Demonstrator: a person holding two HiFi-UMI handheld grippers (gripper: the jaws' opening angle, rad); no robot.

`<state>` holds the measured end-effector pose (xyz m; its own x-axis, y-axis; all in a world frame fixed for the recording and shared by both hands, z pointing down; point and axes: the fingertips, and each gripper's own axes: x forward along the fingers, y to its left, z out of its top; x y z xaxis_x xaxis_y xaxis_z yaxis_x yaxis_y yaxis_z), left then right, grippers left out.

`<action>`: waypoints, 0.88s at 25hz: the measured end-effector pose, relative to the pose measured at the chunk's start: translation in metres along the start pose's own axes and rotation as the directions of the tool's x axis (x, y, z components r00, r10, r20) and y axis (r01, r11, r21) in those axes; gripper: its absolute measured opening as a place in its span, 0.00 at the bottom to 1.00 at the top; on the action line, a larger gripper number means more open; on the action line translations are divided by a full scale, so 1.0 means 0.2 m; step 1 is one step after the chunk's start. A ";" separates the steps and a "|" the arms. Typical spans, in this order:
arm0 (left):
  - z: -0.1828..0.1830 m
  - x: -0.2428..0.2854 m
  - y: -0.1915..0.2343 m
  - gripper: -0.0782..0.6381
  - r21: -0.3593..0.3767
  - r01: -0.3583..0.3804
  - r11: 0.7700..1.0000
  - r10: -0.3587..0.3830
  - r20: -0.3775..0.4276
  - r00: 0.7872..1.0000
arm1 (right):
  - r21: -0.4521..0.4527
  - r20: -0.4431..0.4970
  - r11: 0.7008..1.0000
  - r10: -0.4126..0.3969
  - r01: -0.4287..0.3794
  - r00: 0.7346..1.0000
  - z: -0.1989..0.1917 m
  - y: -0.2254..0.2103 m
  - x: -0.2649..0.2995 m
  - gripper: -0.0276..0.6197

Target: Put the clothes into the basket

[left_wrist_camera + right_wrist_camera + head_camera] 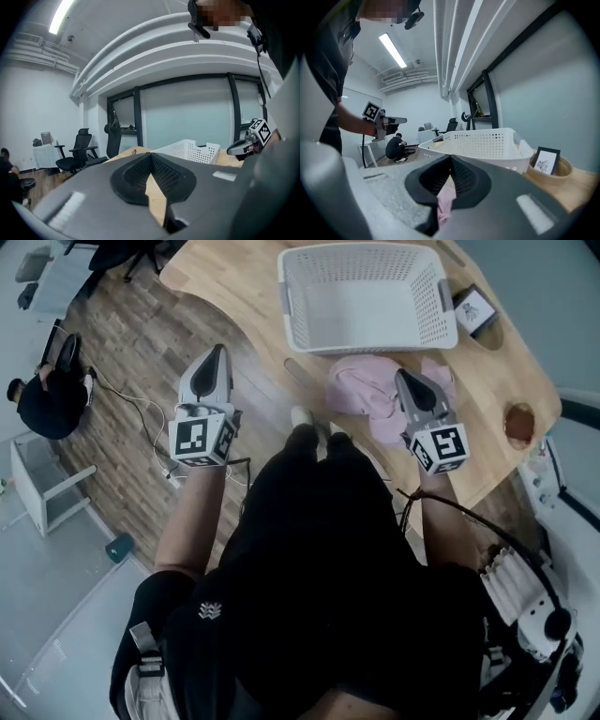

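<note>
Crumpled pink cloth garment [370, 395] lies near the wooden counter's [244, 292] front edge, just beside the white perforated plastic basket [370, 338]. The right gripper [403, 376] hangs above the garment and the left gripper [218, 350] is off the counter's edge, both with fingers [468, 178] clenched on nothing

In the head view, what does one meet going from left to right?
Crouching person in black clothes, left gripper, white perforated plastic basket, small black-framed picture, small round brown object.
</note>
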<state>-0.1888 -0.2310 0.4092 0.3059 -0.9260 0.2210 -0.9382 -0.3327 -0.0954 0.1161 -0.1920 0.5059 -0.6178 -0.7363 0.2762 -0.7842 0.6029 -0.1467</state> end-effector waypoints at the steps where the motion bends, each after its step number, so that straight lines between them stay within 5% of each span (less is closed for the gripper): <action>1: -0.02 0.05 0.00 0.12 0.010 0.015 1.000 -0.015 0.004 1.000 | 0.001 -0.009 1.000 -0.013 0.013 1.000 -0.01 0.00 0.01 0.05; 6: -0.12 0.20 -0.08 0.12 0.041 0.120 0.992 -0.121 0.024 0.992 | -0.023 -0.064 0.998 -0.062 0.060 0.996 -0.07 0.04 0.03 0.05; 15: -0.38 0.38 -0.10 0.12 0.014 0.260 0.966 -0.259 -0.031 0.965 | -0.052 -0.184 0.998 -0.029 0.019 0.982 -0.26 0.16 0.22 0.29; 18: -0.44 0.42 -0.10 0.12 0.030 0.286 0.958 -0.285 -0.036 0.958 | -0.099 -0.204 0.994 -0.071 0.051 0.976 -0.31 0.14 0.28 0.70; 22: -0.52 0.43 -0.07 0.12 0.018 0.299 0.954 -0.297 -0.057 0.953 | -0.149 -0.312 0.988 -0.089 0.044 0.946 -0.43 0.15 0.31 0.82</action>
<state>-0.1657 -0.2880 0.5297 0.5611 -0.7737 0.2943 -0.8010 -0.5971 -0.0427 0.0596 -0.1937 0.6015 -0.4961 -0.6542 0.5710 -0.7932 0.6089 0.0085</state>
